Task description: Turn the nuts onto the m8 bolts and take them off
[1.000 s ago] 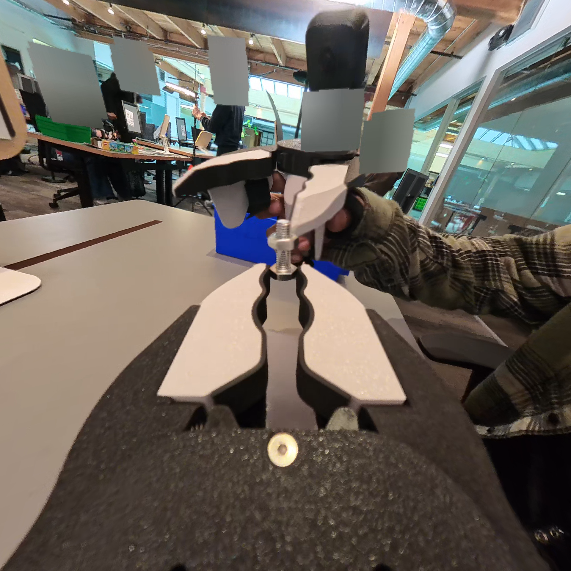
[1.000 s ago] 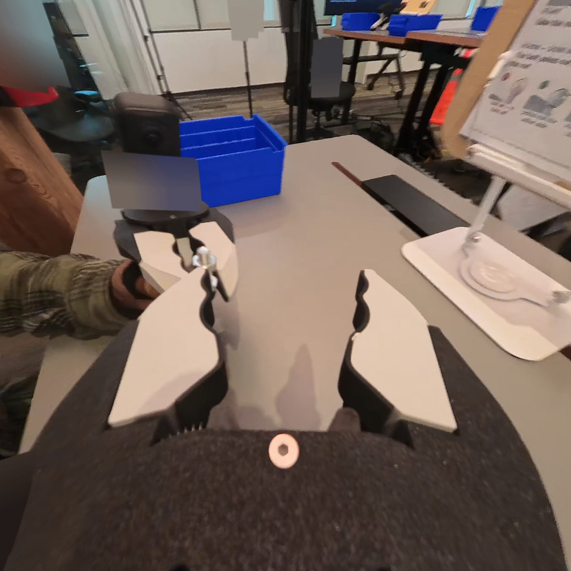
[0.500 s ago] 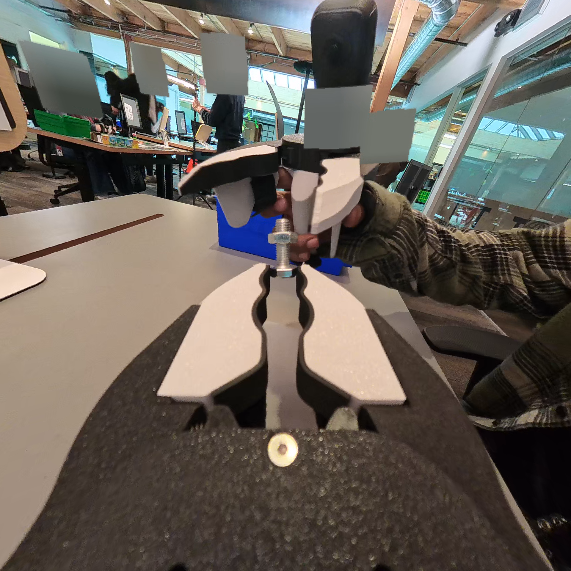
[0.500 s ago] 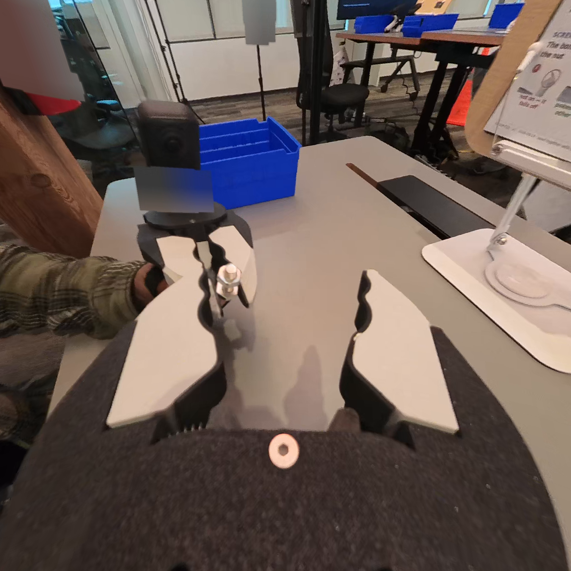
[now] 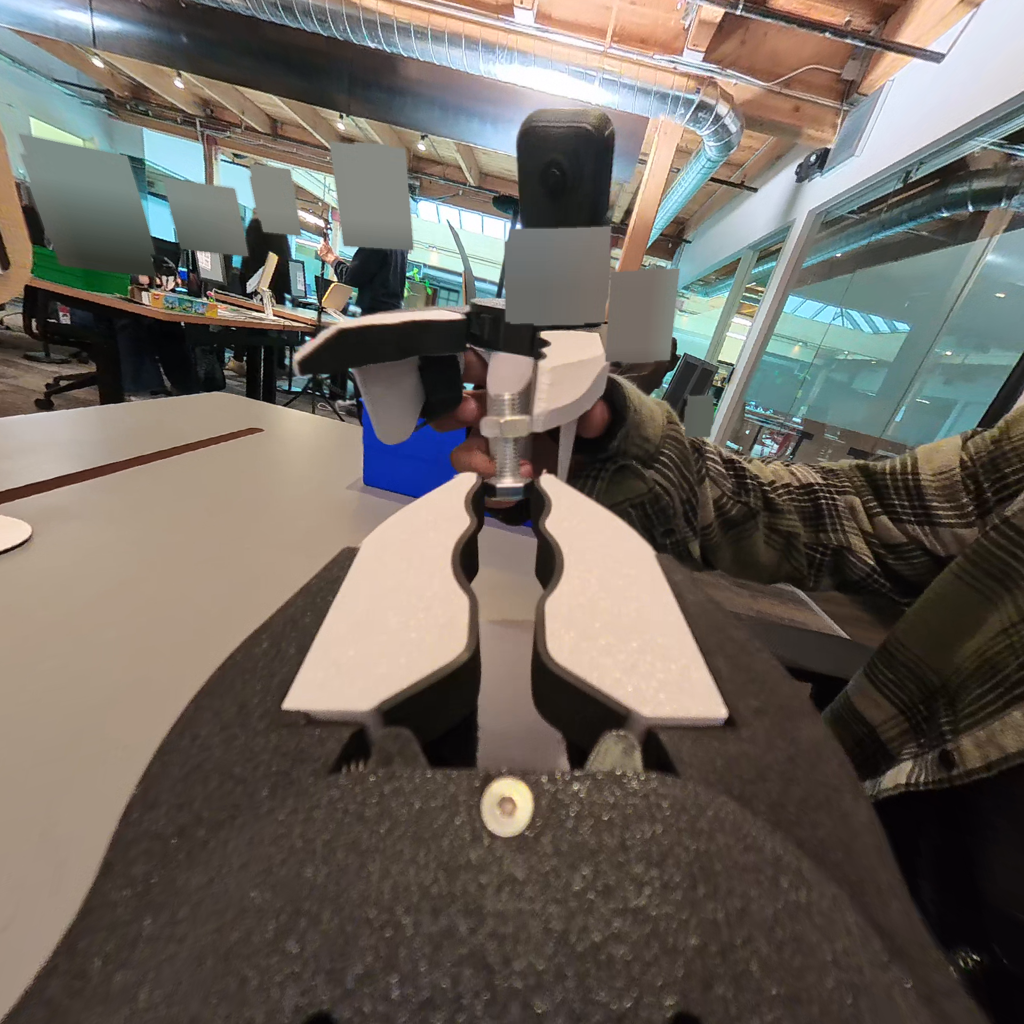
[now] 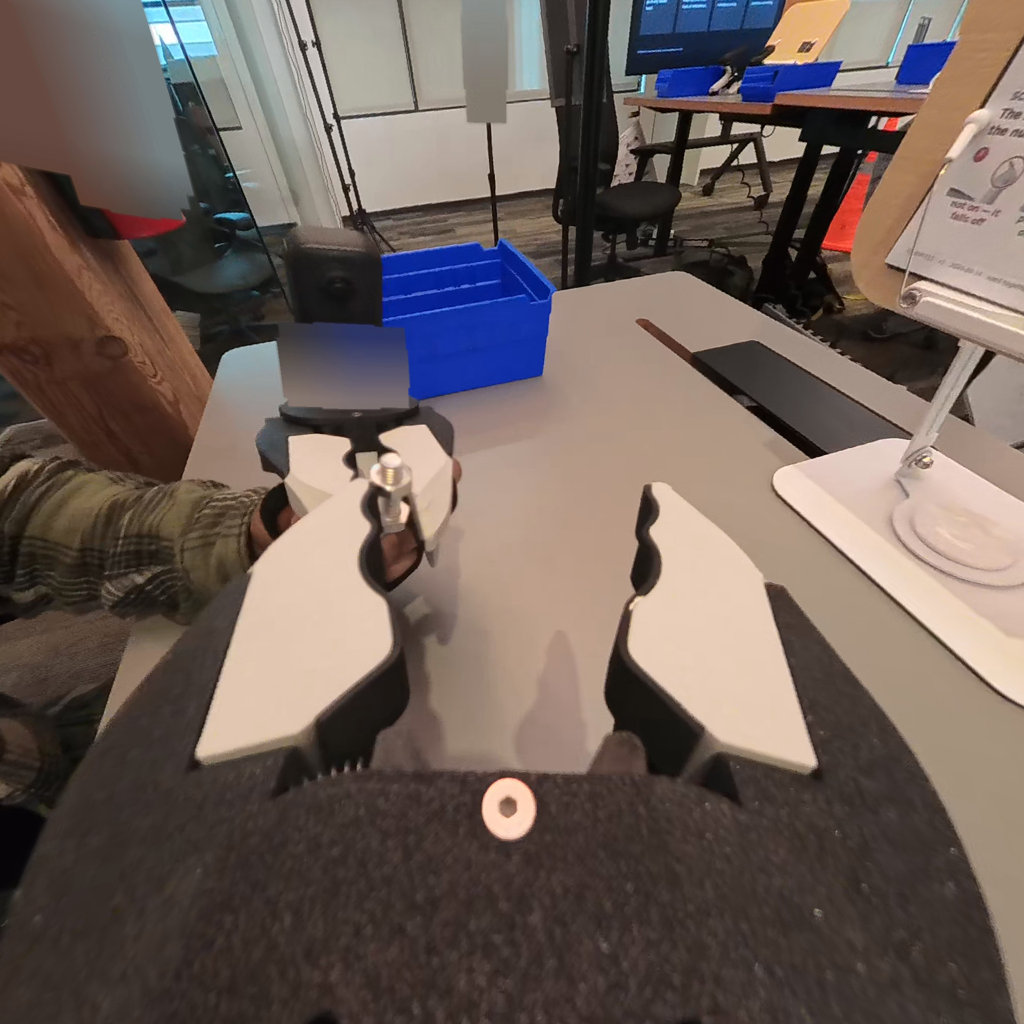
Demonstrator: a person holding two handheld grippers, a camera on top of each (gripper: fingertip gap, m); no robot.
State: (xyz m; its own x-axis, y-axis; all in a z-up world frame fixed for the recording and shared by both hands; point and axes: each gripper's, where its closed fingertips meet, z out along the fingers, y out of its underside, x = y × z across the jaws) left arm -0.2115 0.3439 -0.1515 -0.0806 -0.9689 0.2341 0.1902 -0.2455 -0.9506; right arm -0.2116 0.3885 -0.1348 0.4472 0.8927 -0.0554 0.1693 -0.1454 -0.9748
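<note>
Left gripper (image 5: 505, 490): closed on the head of 1 upright bolt (image 5: 507, 443), held above the tabletop (image 5: 166, 554); 1 nut (image 5: 505, 426) sits partway up its thread. Right gripper (image 6: 507, 518): wide open, one finger apparently touching the nut. Blue bin (image 6: 471, 327): at the far tabletop edge.

Each tongs (image 5: 503, 487) has two pale grey fingers (image 5: 388, 620) with wavy black inner edges, set in a black, grainy body with one silver hex screw (image 5: 507, 813) near the camera. The far tongs (image 6: 382, 487) carries a black camera block (image 6: 332, 282) on top. Green plaid sleeves (image 5: 803, 515) and dark fingerless gloves (image 5: 443, 382) are worn.
</note>
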